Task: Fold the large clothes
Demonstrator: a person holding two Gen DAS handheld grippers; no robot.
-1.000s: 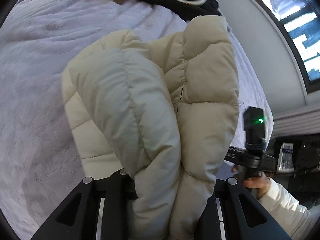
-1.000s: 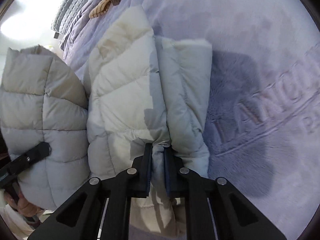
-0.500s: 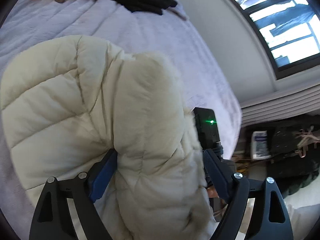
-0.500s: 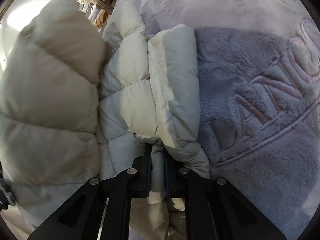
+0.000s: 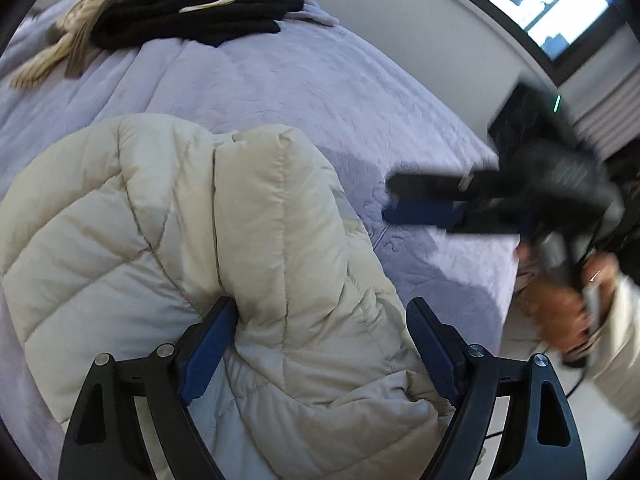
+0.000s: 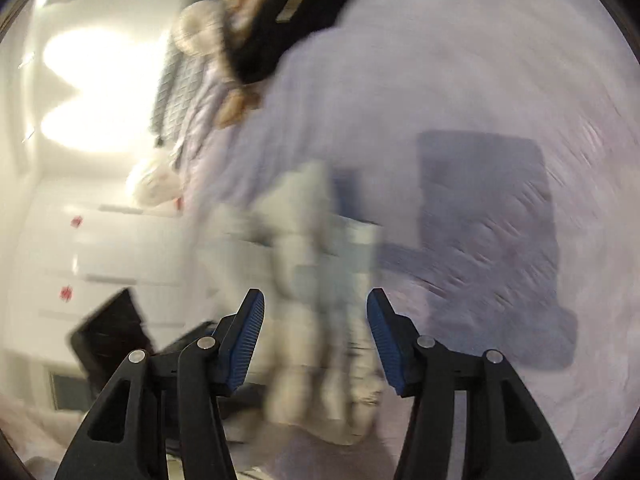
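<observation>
A cream puffer jacket (image 5: 208, 240) lies folded in a thick bundle on the lavender bed blanket (image 5: 320, 92). My left gripper (image 5: 320, 304) is over its near end, open wide, with the jacket bulging between the fingers; the right pad stands off the fabric. In the left wrist view my right gripper (image 5: 390, 200) is blurred, off to the right of the jacket over the blanket, with a hand (image 5: 560, 304) holding it. The right wrist view is smeared by motion. There my right gripper (image 6: 316, 296) has its jaws opening, and the jacket (image 6: 316, 240) lies beyond them, not pinched.
A heap of black and cream clothes (image 5: 192, 12) lies at the far end of the bed. The bed's edge (image 5: 508, 248) drops off at the right, below a grey wall and a window (image 5: 540, 4). White drawers (image 6: 100, 260) stand left of the bed in the right wrist view.
My left gripper opened and let go of the jacket fold, which has dropped onto the bundle. My right gripper let go of the jacket's edge, opened, and pulled back from it.
</observation>
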